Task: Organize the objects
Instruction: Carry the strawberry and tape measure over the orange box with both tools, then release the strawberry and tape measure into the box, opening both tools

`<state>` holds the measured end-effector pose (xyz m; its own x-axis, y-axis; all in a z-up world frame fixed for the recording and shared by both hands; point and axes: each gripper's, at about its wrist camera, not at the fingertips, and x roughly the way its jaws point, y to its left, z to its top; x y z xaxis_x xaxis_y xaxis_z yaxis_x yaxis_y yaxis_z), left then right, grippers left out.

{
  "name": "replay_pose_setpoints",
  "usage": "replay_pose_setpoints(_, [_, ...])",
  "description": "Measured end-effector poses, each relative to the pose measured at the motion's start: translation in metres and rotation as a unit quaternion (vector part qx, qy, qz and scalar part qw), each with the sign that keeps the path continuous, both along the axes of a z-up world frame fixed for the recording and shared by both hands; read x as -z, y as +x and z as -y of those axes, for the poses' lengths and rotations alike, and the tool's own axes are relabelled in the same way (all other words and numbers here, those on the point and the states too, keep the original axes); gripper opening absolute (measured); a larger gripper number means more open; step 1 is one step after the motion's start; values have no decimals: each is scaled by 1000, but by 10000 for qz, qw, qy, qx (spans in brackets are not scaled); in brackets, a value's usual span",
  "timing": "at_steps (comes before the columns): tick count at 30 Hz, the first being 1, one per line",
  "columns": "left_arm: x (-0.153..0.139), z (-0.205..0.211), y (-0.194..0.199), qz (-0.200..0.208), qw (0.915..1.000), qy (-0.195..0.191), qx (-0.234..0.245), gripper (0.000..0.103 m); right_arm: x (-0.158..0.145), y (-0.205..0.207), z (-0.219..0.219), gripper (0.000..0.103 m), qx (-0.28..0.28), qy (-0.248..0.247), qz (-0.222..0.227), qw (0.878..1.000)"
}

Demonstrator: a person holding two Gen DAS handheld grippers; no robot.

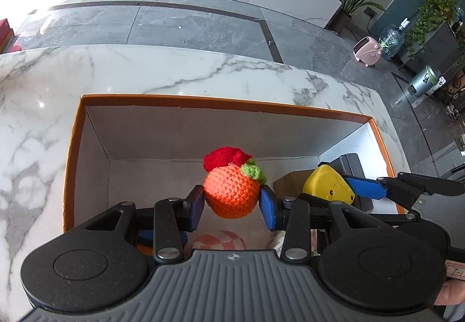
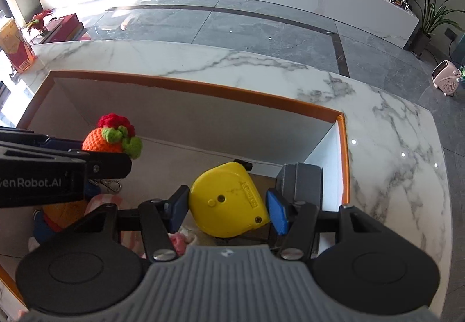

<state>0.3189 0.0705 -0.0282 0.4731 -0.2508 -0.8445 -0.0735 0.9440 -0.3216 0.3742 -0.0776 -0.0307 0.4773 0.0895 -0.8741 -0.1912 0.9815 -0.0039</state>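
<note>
Left gripper (image 1: 231,203) clenched across the middle of the crocheted orange (image 1: 231,191), judged soft, light, compressible; right gripper (image 2: 229,207) grasping the yellow tape measure (image 2: 229,200) by its flat sides, judged rigid, heavier, slick. Both are held inside the orange-rimmed box (image 1: 203,101), above items already lying there.

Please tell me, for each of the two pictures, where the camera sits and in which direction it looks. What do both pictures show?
Left wrist view: sits on the left gripper, looks steeply down into the orange-rimmed box; its jaws hold the crocheted orange; a thumb shows.
Right wrist view: sits on the right gripper, looks down into the same box's right end; its jaws hold the yellow tape measure.
Shared: box, both held objects, each other's gripper, marble table.
</note>
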Motion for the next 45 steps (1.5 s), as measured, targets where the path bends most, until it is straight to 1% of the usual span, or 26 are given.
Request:
replay_pose_setpoints(3, [4, -1, 2, -39, 10000, -84, -21, 47, 2, 1, 0, 59, 78, -71, 52, 9999])
replay_pose_setpoints(8, [5, -1, 2, -50, 9999, -83, -30, 47, 7, 2, -2, 58, -66, -282, 129, 9995])
replay_pose_setpoints(11, [4, -1, 2, -56, 9999, -109, -22, 47, 6, -1, -2, 58, -155, -423, 249, 9987])
replay_pose_setpoints(14, [5, 2, 3, -73, 9999, -145, -21, 47, -2, -6, 2, 58, -203, -396, 310, 9985])
replay_pose_setpoints(16, [8, 4, 5, -122, 9997, -211, -37, 47, -10, -10, 7, 58, -225, -382, 446, 9980])
replay_pose_setpoints(19, [16, 10, 8, -222, 9990, -368, -77, 47, -26, -20, 17, 58, -221, -437, 789, 9957])
replay_pose_setpoints(21, [20, 17, 11, -254, 9990, -346, -84, 47, -34, -27, 23, 58, -197, -615, 1040, 9925])
replay_pose_setpoints(23, [26, 23, 14, -342, 9987, -368, -118, 47, -39, -31, 27, 58, -175, -668, 1185, 9906])
replay_pose_setpoints(25, [33, 30, 16, -444, 9982, -370, -177, 47, -40, -32, 30, 58, -193, -671, 1189, 9904])
replay_pose_setpoints(30, [44, 36, 20, -621, 9970, -333, -334, 48, -33, -33, 29, 58, -264, -882, 1201, 9885])
replay_pose_setpoints(34, [46, 35, 21, -633, 9969, -353, -318, 48, -27, -30, 30, 59, -250, -803, 1097, 9904])
replay_pose_setpoints(36, [45, 34, 20, -628, 9969, -353, -300, 48, -25, -31, 29, 59, -281, -822, 1148, 9896])
replay_pose_setpoints(42, [42, 34, 14, -588, 9974, -262, -312, 53, -21, -31, 26, 59, -279, -757, 1116, 9905])
replay_pose_setpoints(43, [41, 33, 12, -562, 9976, -254, -299, 56, -21, -32, 26, 59, -278, -766, 1122, 9903])
replay_pose_setpoints(44, [39, 33, 10, -530, 9979, -240, -281, 62, -21, -32, 25, 59, -282, -777, 1128, 9902])
replay_pose_setpoints(45, [37, 33, 7, -500, 9982, -200, -262, 64, -21, -33, 26, 59, -273, -780, 1131, 9901])
